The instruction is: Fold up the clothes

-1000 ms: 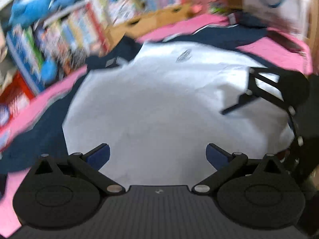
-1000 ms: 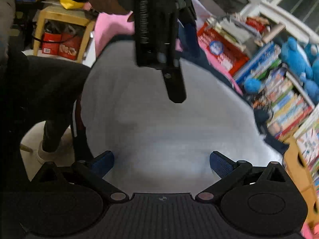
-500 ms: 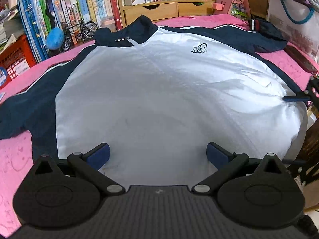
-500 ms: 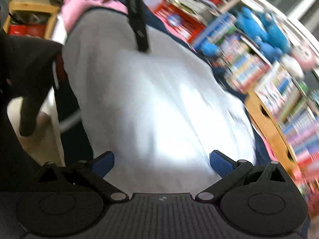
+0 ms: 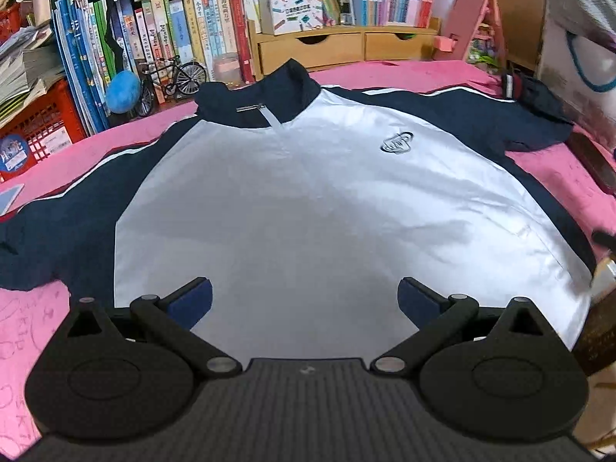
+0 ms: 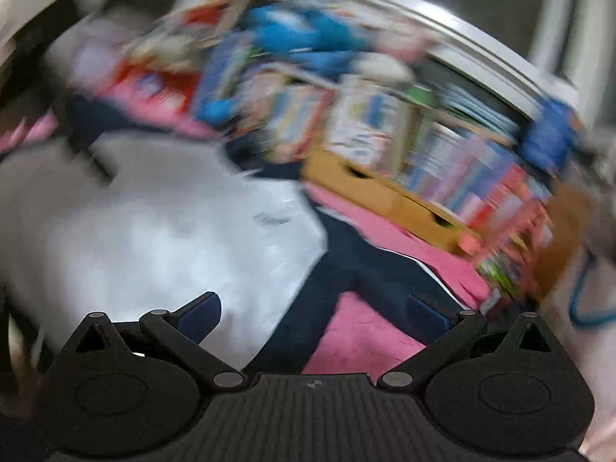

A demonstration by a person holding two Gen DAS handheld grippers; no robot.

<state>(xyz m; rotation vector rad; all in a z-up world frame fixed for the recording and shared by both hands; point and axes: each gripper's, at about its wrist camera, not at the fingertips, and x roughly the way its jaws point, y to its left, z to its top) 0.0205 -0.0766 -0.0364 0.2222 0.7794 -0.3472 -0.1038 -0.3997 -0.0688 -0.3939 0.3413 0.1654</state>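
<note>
Swung off toward the sleeve side since half a second ago: right gripper (image 6: 312,308), all blur. Left gripper (image 5: 304,294) settled mid-frame over the jacket (image 5: 308,208), spread flat on pink cover (image 5: 385,71), ready for folding. Both spread wide, holding nothing.

The left view is sharp and evenly lit, with a soft shadow across the jacket (image 5: 308,208) and fisheye bending at the edges. The right view is heavily motion-blurred.
</note>
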